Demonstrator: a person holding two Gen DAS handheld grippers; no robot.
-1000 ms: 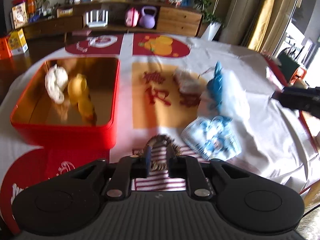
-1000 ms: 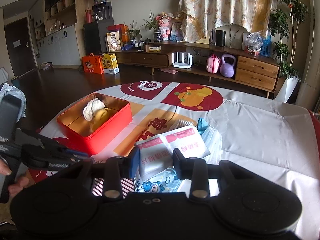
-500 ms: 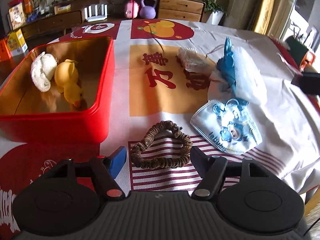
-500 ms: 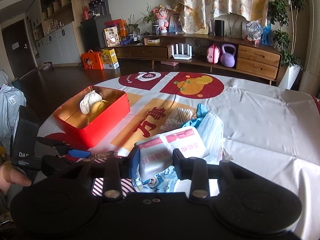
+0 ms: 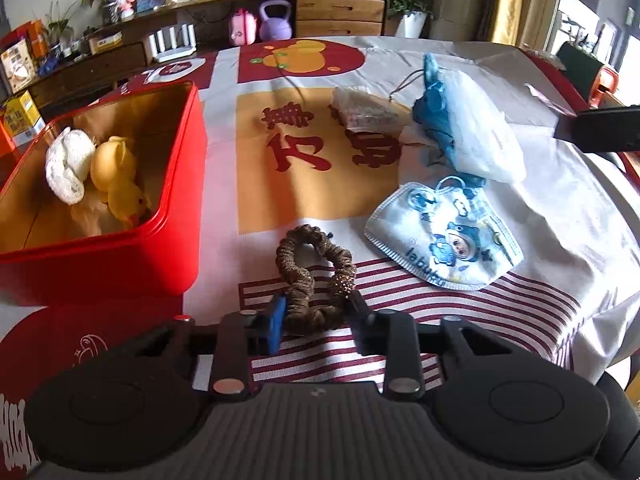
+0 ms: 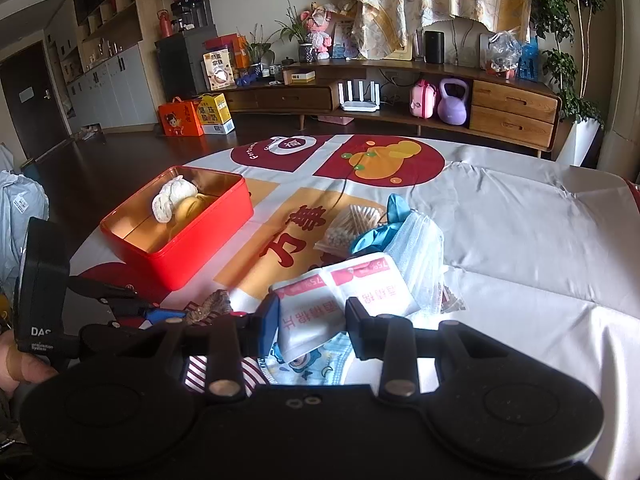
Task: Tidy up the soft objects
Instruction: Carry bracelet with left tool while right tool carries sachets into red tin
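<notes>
Black hand-held gripper (image 5: 316, 318): round-lobed housing, silver screws, blue pad on one finger (image 5: 275, 322).

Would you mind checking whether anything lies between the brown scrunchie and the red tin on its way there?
Nothing visible does. The brown scrunchie sits between the closing left claw fingers, and only bare tablecloth separates it from the red tin, whose near wall it must clear.

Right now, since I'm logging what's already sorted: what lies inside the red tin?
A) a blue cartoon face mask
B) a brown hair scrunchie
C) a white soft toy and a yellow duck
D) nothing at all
C: the white soft toy and yellow duck lie inside the red tin.
</notes>
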